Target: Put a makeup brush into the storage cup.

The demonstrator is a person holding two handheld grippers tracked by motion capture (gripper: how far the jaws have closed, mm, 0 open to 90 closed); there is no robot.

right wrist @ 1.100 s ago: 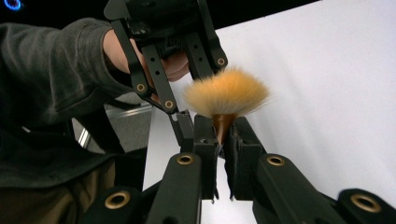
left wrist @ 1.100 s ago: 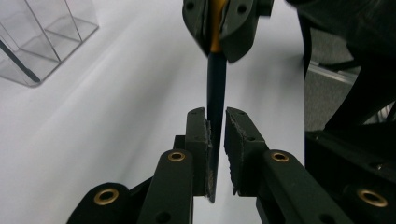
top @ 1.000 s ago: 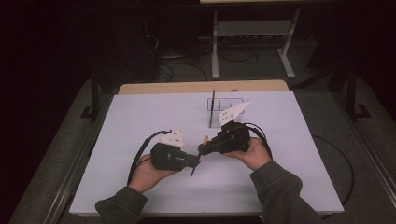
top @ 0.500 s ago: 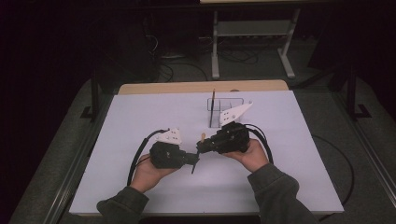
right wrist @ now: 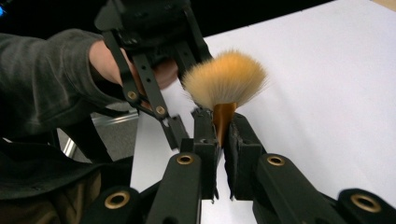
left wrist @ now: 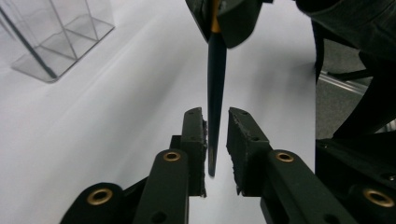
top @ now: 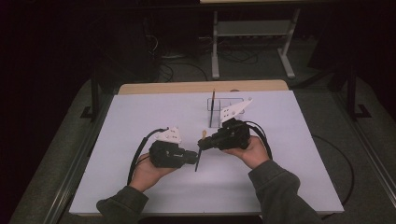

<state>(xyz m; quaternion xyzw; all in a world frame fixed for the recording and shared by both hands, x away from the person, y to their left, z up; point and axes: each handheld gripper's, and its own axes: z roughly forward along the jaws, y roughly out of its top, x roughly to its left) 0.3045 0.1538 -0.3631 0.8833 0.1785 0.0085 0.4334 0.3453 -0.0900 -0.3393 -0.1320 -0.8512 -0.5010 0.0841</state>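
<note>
A makeup brush [top: 198,157] with a dark handle [left wrist: 215,88], gold ferrule and orange bristles [right wrist: 225,79] hangs upright over the white table [top: 140,121]. My right gripper [top: 201,143] is shut on the ferrule, as the right gripper view [right wrist: 222,136] shows from close up. Coming from the left, my left gripper [top: 194,158] has the handle's lower end between its pads [left wrist: 239,140]. Its jaws have just been opening, and a gap shows beside the handle in the left gripper view [left wrist: 215,140].
A clear plastic holder [top: 229,104] stands at the back middle of the table with a thin dark stick [top: 212,108] leaning in it; the left gripper view shows the holder [left wrist: 63,44] at upper left. The table's wooden far edge [top: 201,87] lies beyond.
</note>
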